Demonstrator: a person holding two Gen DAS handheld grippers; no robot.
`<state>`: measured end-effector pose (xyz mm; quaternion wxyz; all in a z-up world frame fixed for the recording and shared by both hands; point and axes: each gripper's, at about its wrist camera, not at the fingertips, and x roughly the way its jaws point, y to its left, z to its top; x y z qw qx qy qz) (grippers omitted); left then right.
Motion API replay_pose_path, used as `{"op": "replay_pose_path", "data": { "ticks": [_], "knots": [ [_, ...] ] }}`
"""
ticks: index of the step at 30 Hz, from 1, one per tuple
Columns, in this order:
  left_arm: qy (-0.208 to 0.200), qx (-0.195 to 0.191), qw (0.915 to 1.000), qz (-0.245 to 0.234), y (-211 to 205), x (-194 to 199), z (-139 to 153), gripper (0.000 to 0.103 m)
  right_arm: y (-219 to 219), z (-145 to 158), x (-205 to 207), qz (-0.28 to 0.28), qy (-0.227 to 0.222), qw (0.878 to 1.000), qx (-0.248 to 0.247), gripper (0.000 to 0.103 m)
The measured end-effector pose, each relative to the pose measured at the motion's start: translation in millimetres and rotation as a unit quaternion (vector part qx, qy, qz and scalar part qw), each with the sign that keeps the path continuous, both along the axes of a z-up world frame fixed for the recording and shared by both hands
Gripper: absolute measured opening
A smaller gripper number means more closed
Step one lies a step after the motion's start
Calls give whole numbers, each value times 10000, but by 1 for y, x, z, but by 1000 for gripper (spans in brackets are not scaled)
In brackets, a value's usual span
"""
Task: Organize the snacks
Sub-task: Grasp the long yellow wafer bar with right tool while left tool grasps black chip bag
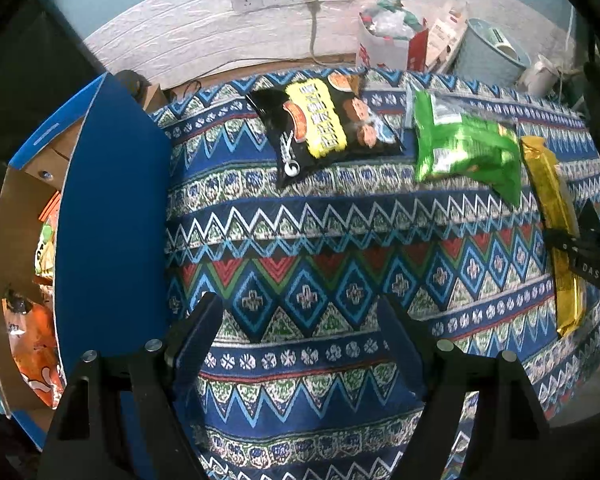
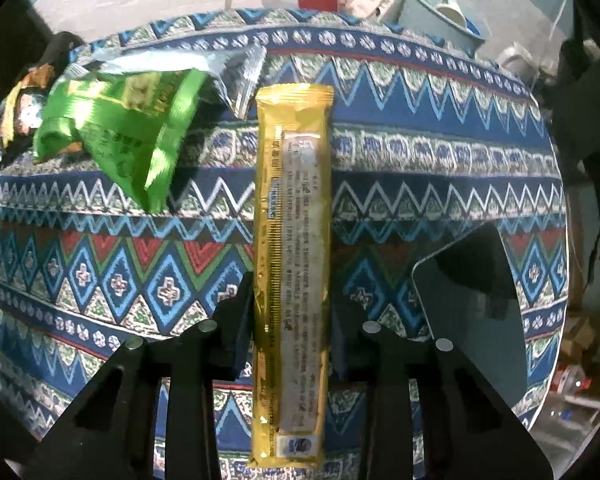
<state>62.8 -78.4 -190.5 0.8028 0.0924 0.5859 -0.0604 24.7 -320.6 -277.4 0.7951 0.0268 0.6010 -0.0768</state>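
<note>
The right gripper [image 2: 290,312] has its two black fingers clamped on either side of a long yellow foil snack packet [image 2: 292,240], gripping it around the lower middle, with the packet running lengthways straight out ahead of the jaws and its far end pointing toward the back of the table. Beneath it lies a patterned tablecloth [image 1: 320,240] in blue, white, red and green zigzags and diamonds. Just to the left of the yellow packet is a crumpled bright green snack bag [image 2: 120,128], its near corner close to the packet but whether they touch I cannot tell. Farther left again lies a black snack bag with a yellow label panel [image 1: 324,120], flat on the cloth near the table's back edge. The left gripper [image 1: 300,320] hangs above bare cloth with its jaws spread wide and nothing between them. At the left edge of the table stands a brown cardboard box with a blue flap [image 1: 112,220] raised beside it; inside the box I can see an orange snack bag [image 1: 36,344] and other wrappers too hidden to make out. A dark glossy flat tablet-like slab [image 2: 472,300] rests on the cloth right of the yellow packet. Behind the table, a light blue plastic bin [image 1: 488,52] stands against the white wall.
</note>
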Motion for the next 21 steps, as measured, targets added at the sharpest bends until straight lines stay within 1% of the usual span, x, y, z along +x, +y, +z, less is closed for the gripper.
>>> {"op": "replay_pose_path", "data": {
  "ticks": [3, 9, 13, 16, 18, 19, 21],
  "knots": [
    [-28, -130, 9998, 155, 3, 11, 3, 81, 21, 16, 7, 63, -198, 9996, -176, 30],
    [-43, -294, 9988, 390, 5, 39, 7, 82, 30, 52, 15, 44, -562, 9983, -174, 30],
    [7, -380, 9981, 476, 3, 57, 7, 83, 32, 69, 23, 96, -753, 9970, -172, 30],
    [51, -486, 9969, 613, 6, 70, 7, 87, 32, 78, 29, 138, -867, 9959, -204, 30],
    [81, -611, 9955, 715, 6, 79, 6, 87, 31, 82, 43, 174, -906, 9955, -219, 30],
    [88, -650, 9950, 749, 5, 82, 6, 87, 31, 79, 52, 194, -914, 9954, -223, 30],
    [107, -648, 9948, 782, 1, 92, 3, 87, 33, 79, 58, 228, -942, 9950, -226, 30]
  ]
}}
